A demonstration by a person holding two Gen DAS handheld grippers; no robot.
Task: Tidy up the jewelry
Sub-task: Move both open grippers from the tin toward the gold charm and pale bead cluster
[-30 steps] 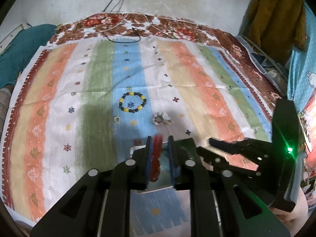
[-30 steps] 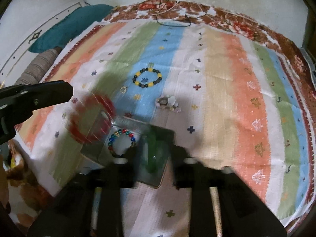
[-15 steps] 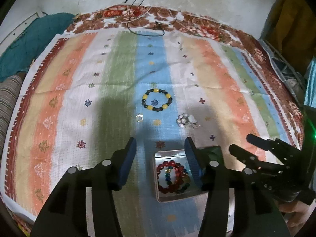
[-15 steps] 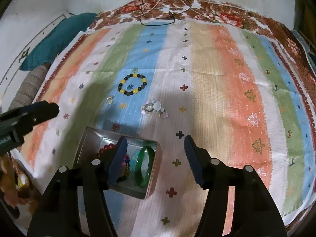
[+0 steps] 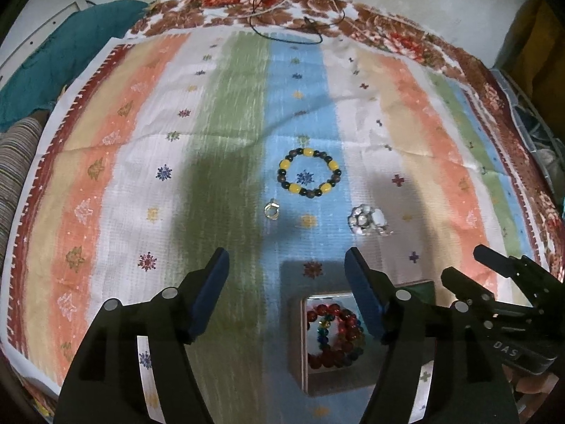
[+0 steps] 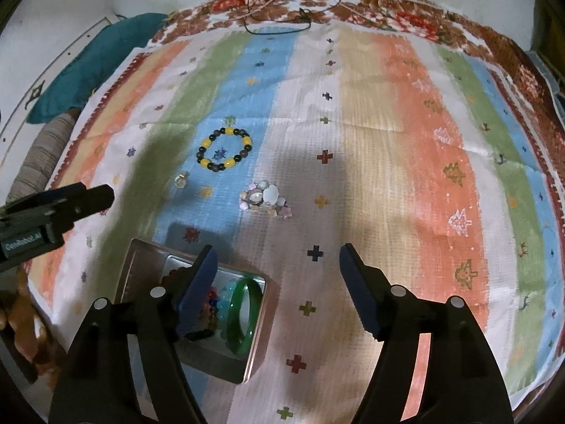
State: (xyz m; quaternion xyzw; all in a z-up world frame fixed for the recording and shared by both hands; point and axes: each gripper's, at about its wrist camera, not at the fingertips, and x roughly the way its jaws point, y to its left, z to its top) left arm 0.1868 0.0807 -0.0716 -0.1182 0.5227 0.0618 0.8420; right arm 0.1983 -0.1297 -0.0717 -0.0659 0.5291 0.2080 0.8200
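Observation:
A metal tin [image 5: 303, 335] [image 6: 259, 332] lies on the striped cloth and holds a red bead bracelet [image 5: 333, 357], a multicolour bead bracelet and a green bangle [image 6: 242, 312]. A yellow-and-dark bead bracelet [image 5: 309, 173] [image 6: 225, 154], a small ring [image 5: 272, 209] [image 6: 180, 179] and a white stone bracelet [image 5: 367, 219] [image 6: 265, 198] lie on the cloth beyond the tin. My left gripper [image 5: 286, 265] is open and empty above the cloth left of the tin. My right gripper [image 6: 277, 258] is open and empty above the tin's right edge.
The striped cloth [image 5: 116, 176] covers the floor, with a floral border at the far end. A black cord [image 5: 282, 31] lies on that border. A teal cushion [image 6: 88, 63] and a striped roll [image 5: 14, 152] lie at the left. The right gripper also shows in the left wrist view [image 5: 494, 282].
My left gripper let go of the red bracelet and my right gripper let go of the green bangle into the tin. Both have opened wide and pulled back and up.

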